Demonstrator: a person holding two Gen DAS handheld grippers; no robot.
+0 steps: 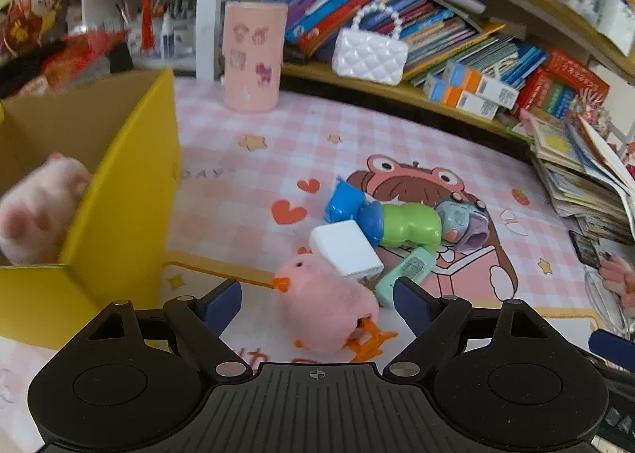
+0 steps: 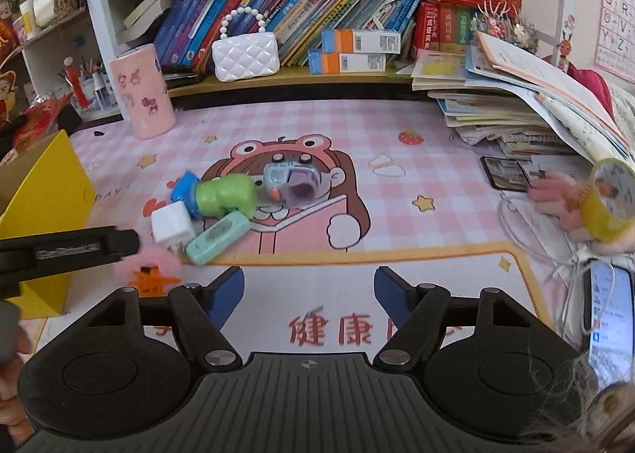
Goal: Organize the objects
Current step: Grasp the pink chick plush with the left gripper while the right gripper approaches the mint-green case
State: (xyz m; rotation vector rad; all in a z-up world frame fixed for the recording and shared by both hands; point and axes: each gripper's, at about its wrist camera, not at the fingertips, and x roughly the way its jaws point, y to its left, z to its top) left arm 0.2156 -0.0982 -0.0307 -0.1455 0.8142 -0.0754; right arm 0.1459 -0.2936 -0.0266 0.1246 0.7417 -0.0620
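Note:
A pink plush chick (image 1: 329, 306) with orange beak and feet lies on the pink desk mat between the fingers of my open left gripper (image 1: 317, 296); the fingers stand either side, apart from it. Behind it lie a white charger block (image 1: 345, 250), a mint case (image 1: 405, 270), a green and blue toy (image 1: 397, 221) and a grey toy (image 1: 464, 221). A yellow box (image 1: 119, 207) at left holds a pink plush paw (image 1: 39, 211). My right gripper (image 2: 309, 286) is open and empty over the mat's front. The left gripper (image 2: 67, 250) shows in the right wrist view above the chick (image 2: 152, 264).
A pink cylinder holder (image 2: 143, 92) stands at the back left. A white quilted handbag (image 2: 244, 52) and books fill the shelf. A stack of books (image 2: 516, 112), a phone (image 2: 609, 314), cables and a yellow tape roll (image 2: 611, 199) crowd the right side.

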